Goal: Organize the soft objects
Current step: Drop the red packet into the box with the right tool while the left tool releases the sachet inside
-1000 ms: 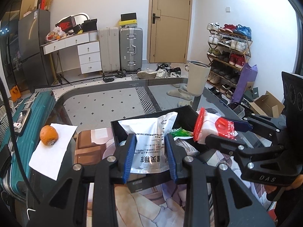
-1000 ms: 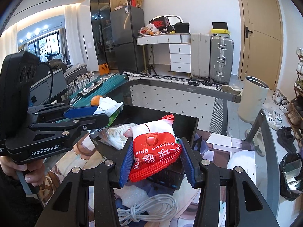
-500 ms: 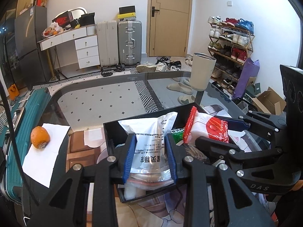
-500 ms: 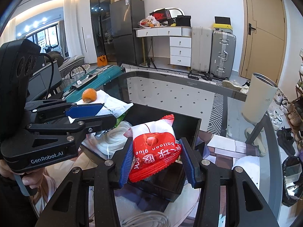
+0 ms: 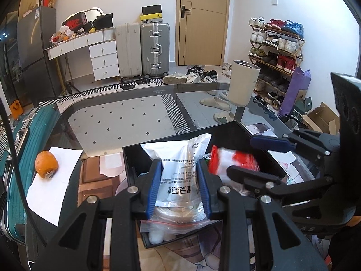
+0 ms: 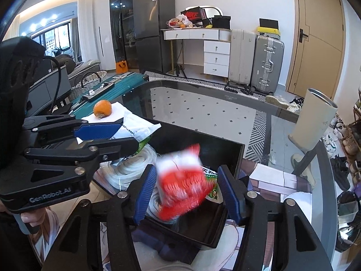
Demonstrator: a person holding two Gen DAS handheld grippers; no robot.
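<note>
While the right gripper [image 6: 186, 190] has just been opening its jaws, the red-and-white packet [image 6: 183, 180] sits blurred between the blue pads with daylight on both sides, so to me it looks let go and dropping straight into the black bin [image 6: 237, 155] right under it. Its long axis runs away from the jaws, tilted a bit.

Left gripper [image 5: 179, 186] is the other story: jaws clamped on the white pouch [image 5: 179, 158], which stands upright, long axis pointing up and away, hanging over the near half of the same bin. So that's the hand with a drop left to do, I'd guess, and it's already above the target.

Inside the bin I can make out a coil of white cord [image 6: 133, 164], a green-printed packet [image 6: 211, 176] and a clear zip bag [image 5: 171, 223]. An orange [image 5: 46, 164] sits on paper, well apart on the left.
</note>
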